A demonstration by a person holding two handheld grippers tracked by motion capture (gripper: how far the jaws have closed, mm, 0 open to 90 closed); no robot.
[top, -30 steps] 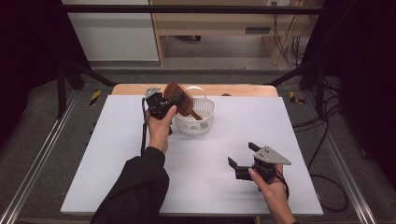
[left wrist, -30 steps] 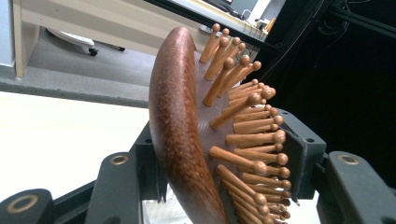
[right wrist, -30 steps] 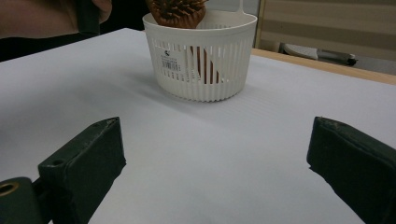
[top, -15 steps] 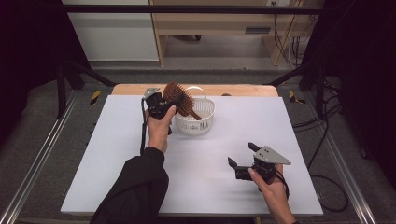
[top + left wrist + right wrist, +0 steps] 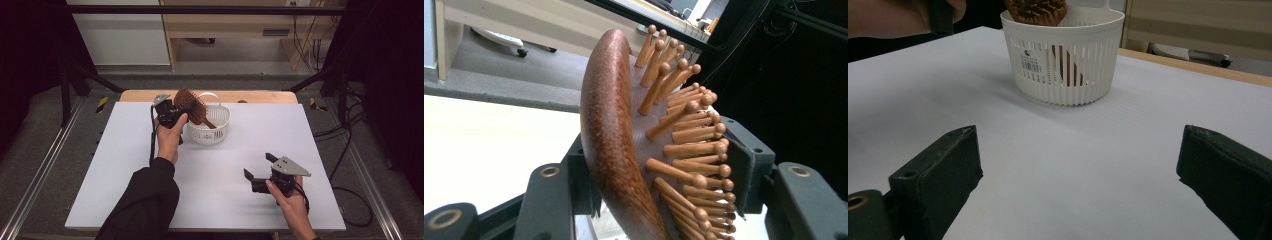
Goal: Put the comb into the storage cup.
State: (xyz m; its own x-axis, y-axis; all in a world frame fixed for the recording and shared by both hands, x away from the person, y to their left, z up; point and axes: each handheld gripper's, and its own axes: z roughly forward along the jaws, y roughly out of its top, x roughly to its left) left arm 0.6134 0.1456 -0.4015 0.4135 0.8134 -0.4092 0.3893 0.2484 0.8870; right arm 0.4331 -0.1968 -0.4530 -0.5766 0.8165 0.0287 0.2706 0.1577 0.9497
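Nothing has shifted over the last second: my left gripper still clamps the brown wooden paddle hairbrush by its head, handle down inside the white slatted plastic basket, so the placement waits on release, while my right gripper idles wide open.

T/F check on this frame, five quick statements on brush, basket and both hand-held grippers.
1. The left hand-held gripper is clamped on the wooden hairbrush. True.
2. The brush handle dips into the white basket. True.
3. The right hand-held gripper holds the basket. False: its jaws stand open over the bare white table, well short of the basket.
4. The basket lies tipped on its side. False: it stands upright.
5. The brush has wooden pins. True.
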